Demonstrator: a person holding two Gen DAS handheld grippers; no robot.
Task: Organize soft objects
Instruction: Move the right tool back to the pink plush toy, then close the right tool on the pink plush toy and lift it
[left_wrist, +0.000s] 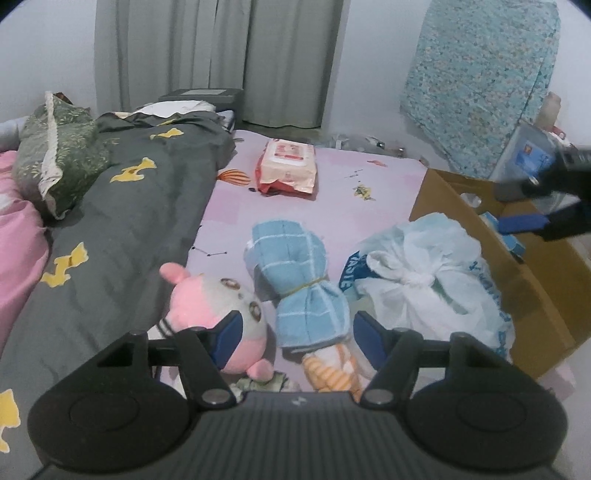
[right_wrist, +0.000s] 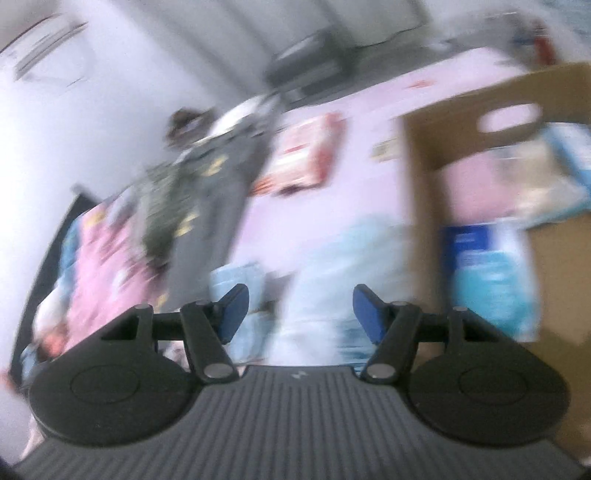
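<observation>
Left wrist view: the left gripper (left_wrist: 295, 332) hangs at lower centre with its jaws apart and nothing between the blue pads; just beyond them lies the rolled blue towel (left_wrist: 295, 273), checked terry cloth cinched at its waist by a thin yellow band; at its near end sits a smaller orange-striped cloth (left_wrist: 332, 369). To the left, touching the grey quilt (left_wrist: 140, 221), lies the pink plush toy (left_wrist: 210, 306), rounded and fleecy; to the right, a knotted white plastic bag (left_wrist: 424, 280) rests against the cardboard box (left_wrist: 443, 199) at the right edge. A flat wipes pack (left_wrist: 288, 166) lies further up on the lilac sheet (left_wrist: 376, 192).

The right gripper (left_wrist: 532, 225) shows at right, over the box, jaws parted and empty; its own view is blurred, though the box's handle slot (right_wrist: 509, 118) is legible at upper right.

Handling, as a judgement: the towel is light, compliant and non-fragile; the banded waist, its narrowest and firmest part, offers the surest hold; the bag is slippery, so grip its knot.
</observation>
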